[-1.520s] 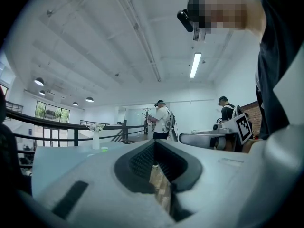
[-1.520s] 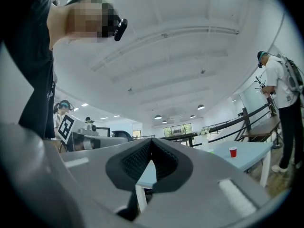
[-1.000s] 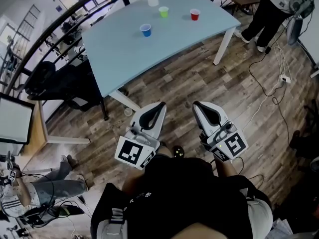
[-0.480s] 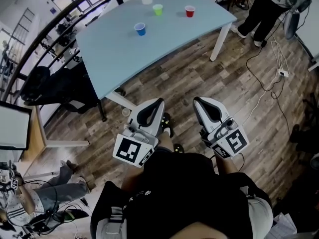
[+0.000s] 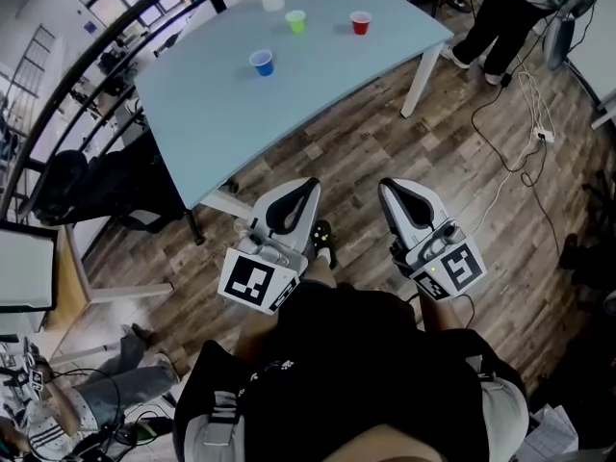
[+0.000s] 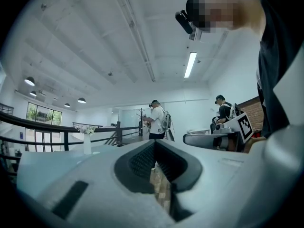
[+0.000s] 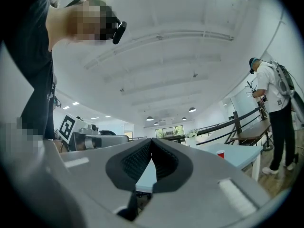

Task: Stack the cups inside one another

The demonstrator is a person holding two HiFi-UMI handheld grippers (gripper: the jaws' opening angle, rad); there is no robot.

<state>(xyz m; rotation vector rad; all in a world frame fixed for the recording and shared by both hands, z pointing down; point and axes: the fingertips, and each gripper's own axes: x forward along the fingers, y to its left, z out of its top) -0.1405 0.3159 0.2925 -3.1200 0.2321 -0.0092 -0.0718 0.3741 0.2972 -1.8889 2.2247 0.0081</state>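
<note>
Plainly, left claw (image 5: 309,184) and right claw (image 5: 387,187) are each pinched together, gripping nothing.

Black top (image 5: 356,373) fills the lower middle now; left gripper (image 5: 306,189) and right gripper (image 5: 390,189), white shells, black pads, each with a black-and-white marker cube (image 5: 255,282).

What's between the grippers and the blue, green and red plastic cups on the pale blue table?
Nothing visible. The left gripper and right gripper, both shut and empty, hang over wooden floor short of the pale blue table. Only bare tabletop precedes the blue plastic cup, green plastic cup and red plastic cup, with clear gaps between them.
</note>
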